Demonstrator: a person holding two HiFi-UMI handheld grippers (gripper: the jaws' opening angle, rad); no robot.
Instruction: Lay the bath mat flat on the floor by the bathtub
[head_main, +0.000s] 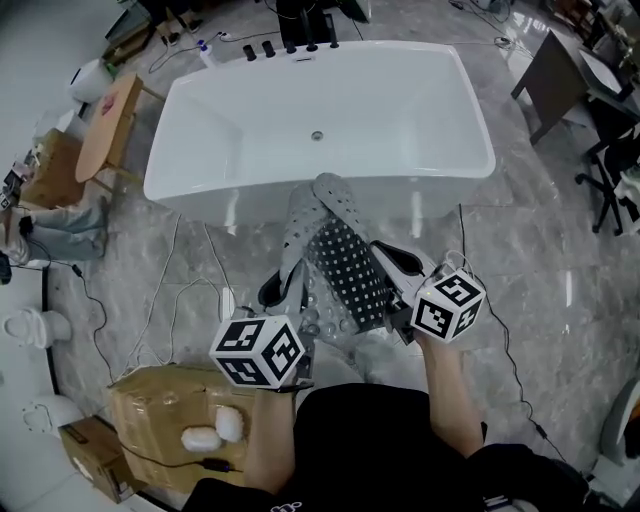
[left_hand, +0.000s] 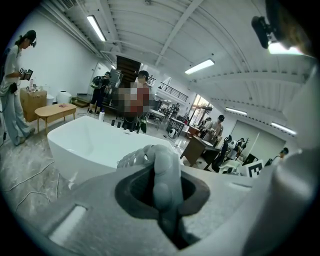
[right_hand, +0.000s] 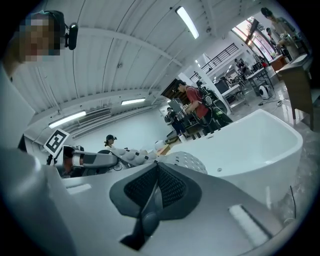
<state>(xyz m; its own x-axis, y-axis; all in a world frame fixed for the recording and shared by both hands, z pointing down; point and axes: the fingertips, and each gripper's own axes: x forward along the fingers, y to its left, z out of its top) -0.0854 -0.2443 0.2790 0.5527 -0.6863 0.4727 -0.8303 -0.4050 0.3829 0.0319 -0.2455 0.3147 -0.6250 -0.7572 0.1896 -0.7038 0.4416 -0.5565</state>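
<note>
Bath mat (head_main: 340, 255) is off the floor (head_main: 560, 250), held up in front of the bathtub (head_main: 200, 140) and bunched into a lengthwise fold. It is soft grey rubber, with one face dotted with small holes and the other covered in round suction cups. Its rounded end lies against the tub's near wall.

The left gripper (head_main: 277, 290) has its jaws closed on one edge of the mat. The right gripper (head_main: 398, 263) has its jaws closed on the opposite edge.

**Left gripper view:** a thick rolled lump of mat (left_hand: 162, 172) fills the dark pads of the left gripper (left_hand: 164, 200). The tub (left_hand: 85, 142), glossy white with a smooth curved rim, sits beyond it.

**Right gripper view:** the right gripper (right_hand: 152, 197) pinches only a thin edge of the mat between its textured black pads. Past the jaws the mat (right_hand: 187, 161) rises as a perforated dome, with the tub (right_hand: 260, 145) behind it.

**Hard to make out:**
- In the head view, the marker cubes and forearms cover most of both grippers.
- The mat's lower end is lost behind them, so I can't tell whether it touches the floor.

**Head view only:**
- Glossy grey marbled floor tile.
- A taped cardboard box (head_main: 150, 400) at lower left.
- Thin cables (head_main: 180, 290) trailing across the floor.
</note>
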